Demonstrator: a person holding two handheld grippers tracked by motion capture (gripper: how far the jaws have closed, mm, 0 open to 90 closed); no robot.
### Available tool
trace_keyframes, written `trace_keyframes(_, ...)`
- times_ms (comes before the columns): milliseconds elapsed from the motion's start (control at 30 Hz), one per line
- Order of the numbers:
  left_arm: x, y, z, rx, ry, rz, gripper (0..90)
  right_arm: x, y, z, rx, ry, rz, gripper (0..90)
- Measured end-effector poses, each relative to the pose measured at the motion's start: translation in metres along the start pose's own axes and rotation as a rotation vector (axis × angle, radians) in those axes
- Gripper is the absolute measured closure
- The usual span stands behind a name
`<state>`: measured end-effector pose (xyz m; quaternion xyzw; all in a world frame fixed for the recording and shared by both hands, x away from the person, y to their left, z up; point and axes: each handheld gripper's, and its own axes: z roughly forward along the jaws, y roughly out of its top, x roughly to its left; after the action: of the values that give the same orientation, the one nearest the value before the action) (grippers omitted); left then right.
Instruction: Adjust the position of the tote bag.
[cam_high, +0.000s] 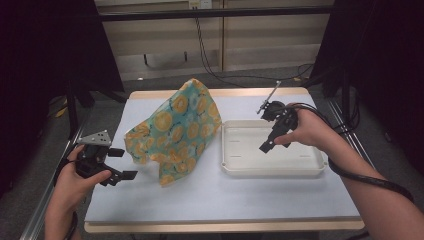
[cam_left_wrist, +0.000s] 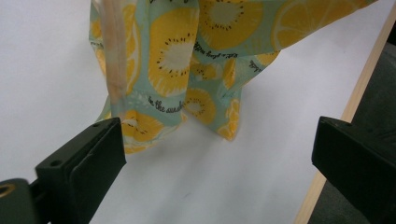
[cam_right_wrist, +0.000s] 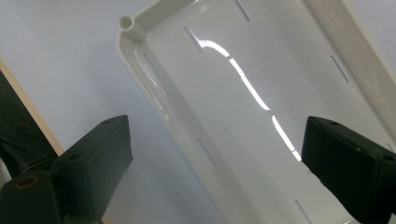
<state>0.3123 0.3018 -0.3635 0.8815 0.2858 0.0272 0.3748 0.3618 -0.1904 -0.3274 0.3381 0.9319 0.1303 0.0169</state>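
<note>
High view has a fruit-print cloth (cam_high: 175, 131) bunched up and standing in a peak on the left half of the tabletop (cam_high: 210, 200), with a white tray (cam_high: 272, 169) sitting empty on the right half, just beside the cloth's right edge.

Left gripper (cam_high: 121, 164) is low at the tabletop's left edge, jaws spread wide with nothing between them, pointing at the cloth's near-left corner. In the left gripper view that corner (cam_left_wrist: 140, 128) sits just ahead of the jaws, not touched yet. Right gripper (cam_high: 270, 140) hovers over the tray's left part, tilted down, jaws also apart and holding nothing; the right gripper view looks straight into the tray (cam_right_wrist: 154, 77).

What could go sideways, my guess: the cloth is floppy and layered, so a pinch at that corner could catch one layer only or slip off the hem, and the whole heap would drag across the tabletop rather than lift. It could also shove into the tray and nudge it.

Pose-wise: left hand (cam_high: 75, 185) wraps the handle from below with the forearm coming up the left edge. Right hand (cam_high: 307, 131) reaches in from the right, wrist bent downward, cable trailing off the near-right side.
</note>
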Motion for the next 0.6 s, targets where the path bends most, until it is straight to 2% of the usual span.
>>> trace_keyframes(333,0.0,0.001,0.003,0.013,-0.006,0.01,2.8,0.007,0.018,-0.005,0.003,-0.003,0.004,8.4)
trace_keyframes(600,0.0,0.0,0.007,0.019,-0.018,0.006,2.8,0.015,0.044,-0.012,-0.031,0.013,0.022,9.1)
